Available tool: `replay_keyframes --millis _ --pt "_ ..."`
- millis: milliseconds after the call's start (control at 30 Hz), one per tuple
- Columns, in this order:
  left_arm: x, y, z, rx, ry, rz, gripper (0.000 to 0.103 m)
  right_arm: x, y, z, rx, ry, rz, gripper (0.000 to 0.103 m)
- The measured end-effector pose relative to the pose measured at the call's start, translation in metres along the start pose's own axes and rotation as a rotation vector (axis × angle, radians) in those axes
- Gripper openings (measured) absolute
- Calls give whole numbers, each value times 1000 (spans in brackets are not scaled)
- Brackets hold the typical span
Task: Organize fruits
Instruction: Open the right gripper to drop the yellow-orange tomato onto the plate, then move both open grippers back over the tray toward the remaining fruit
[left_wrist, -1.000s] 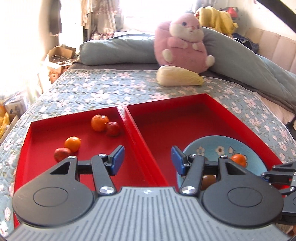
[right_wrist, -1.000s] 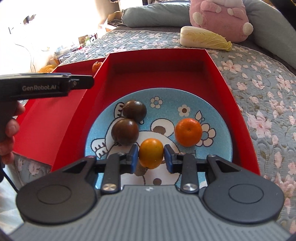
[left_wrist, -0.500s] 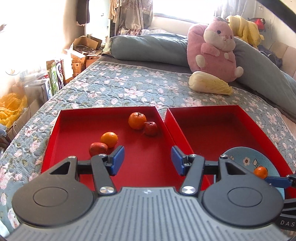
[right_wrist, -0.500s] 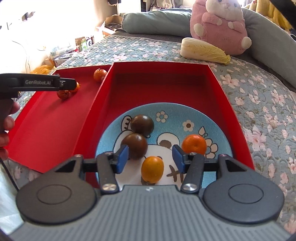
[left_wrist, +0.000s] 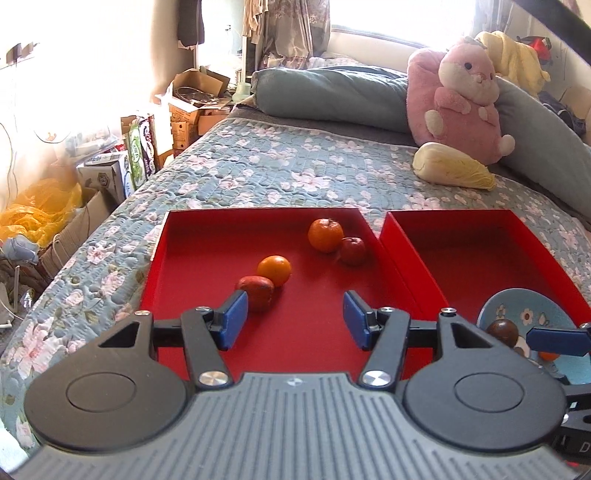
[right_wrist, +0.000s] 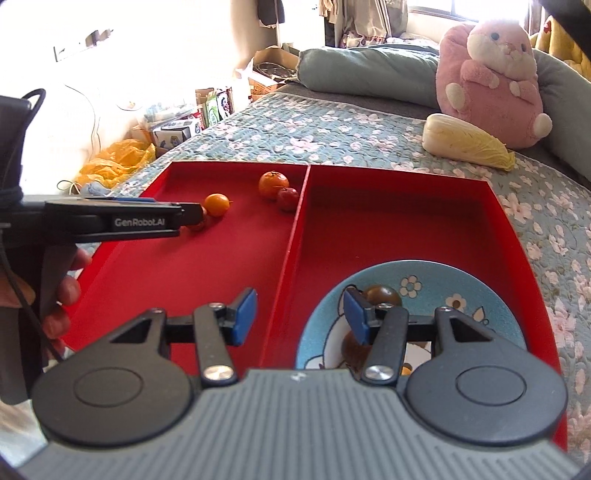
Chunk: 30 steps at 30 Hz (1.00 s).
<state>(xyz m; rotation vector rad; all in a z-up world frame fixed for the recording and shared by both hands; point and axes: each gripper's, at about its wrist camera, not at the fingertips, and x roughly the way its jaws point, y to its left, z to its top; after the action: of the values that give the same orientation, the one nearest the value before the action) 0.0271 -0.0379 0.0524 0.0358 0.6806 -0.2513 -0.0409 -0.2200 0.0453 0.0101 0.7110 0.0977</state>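
Note:
Two red trays lie side by side on the bed. The left tray (left_wrist: 192, 266) holds a tangerine (left_wrist: 325, 235), a small red fruit (left_wrist: 353, 251), an orange fruit (left_wrist: 274, 270) and a red fruit (left_wrist: 255, 291). My left gripper (left_wrist: 291, 324) is open and empty, just short of the red fruit. The right tray (right_wrist: 399, 225) holds a blue cartoon plate (right_wrist: 436, 284) with a dark brown fruit (right_wrist: 382, 294); other fruit there is hidden behind my fingers. My right gripper (right_wrist: 299, 314) is open and empty above the wall between the trays.
A pink plush toy (left_wrist: 458, 96) and a napa cabbage (left_wrist: 452, 171) lie beyond the trays on the floral quilt (left_wrist: 277, 166). Grey pillows line the back. Boxes and a yellow bag (left_wrist: 40, 214) stand off the bed's left edge. The left gripper body (right_wrist: 110, 221) crosses the right wrist view.
My right gripper opened, let go of the orange fruit on the plate, then drew back and left. My left gripper swung left over the left tray toward the fruit.

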Motion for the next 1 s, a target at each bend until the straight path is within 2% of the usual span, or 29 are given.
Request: replay_keyframes --millis 133,233,467,767,1000 --pt "6 15 2 -33 10 26 64 8 14 13 -21 -16 22 55" --pt "14 22 5 3 9 47 64 16 24 26 -38 -32 36 55" --pt "32 33 14 65 2 -2 64 35 38 54 -55 -57 77 54" --pt "59 50 6 -32 58 3 64 69 49 73 -34 -50 113 53" --pt "73 49 4 -46 73 -6 64 99 56 78 -39 -22 125 53"
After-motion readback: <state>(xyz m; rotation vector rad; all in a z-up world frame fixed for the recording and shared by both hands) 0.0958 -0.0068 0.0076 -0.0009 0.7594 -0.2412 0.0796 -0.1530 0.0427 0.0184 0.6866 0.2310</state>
